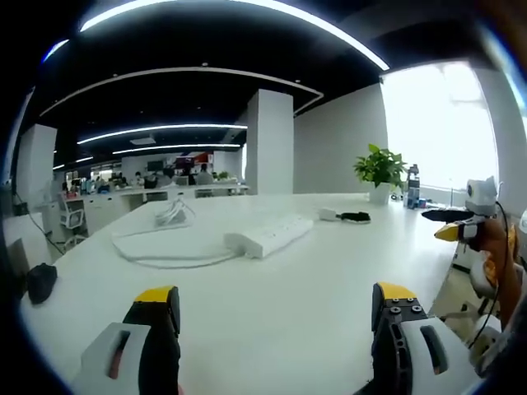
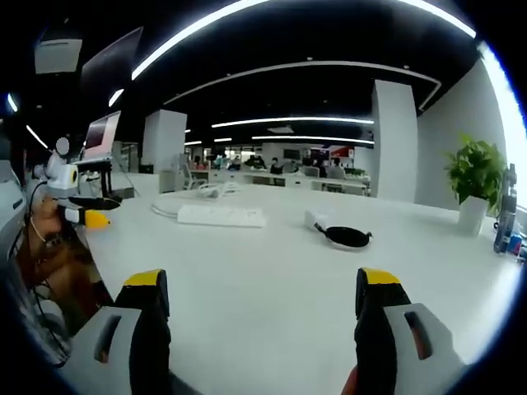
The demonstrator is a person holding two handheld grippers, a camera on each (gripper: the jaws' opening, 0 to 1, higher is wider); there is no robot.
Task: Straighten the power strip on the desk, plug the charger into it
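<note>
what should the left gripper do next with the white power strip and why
Probably move the left gripper forward to the long white plastic power strip. The strip lies at a slant on the white desk, well ahead of the open jaws, and the small white charger with its coiled black cable sits apart, unplugged.

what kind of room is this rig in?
Most likely an open-plan office. A large white desk holds a white power strip and a charger with a coiled black cable; rows of workstations with seated people stand behind, under long ceiling light strips, with a potted plant.
</note>
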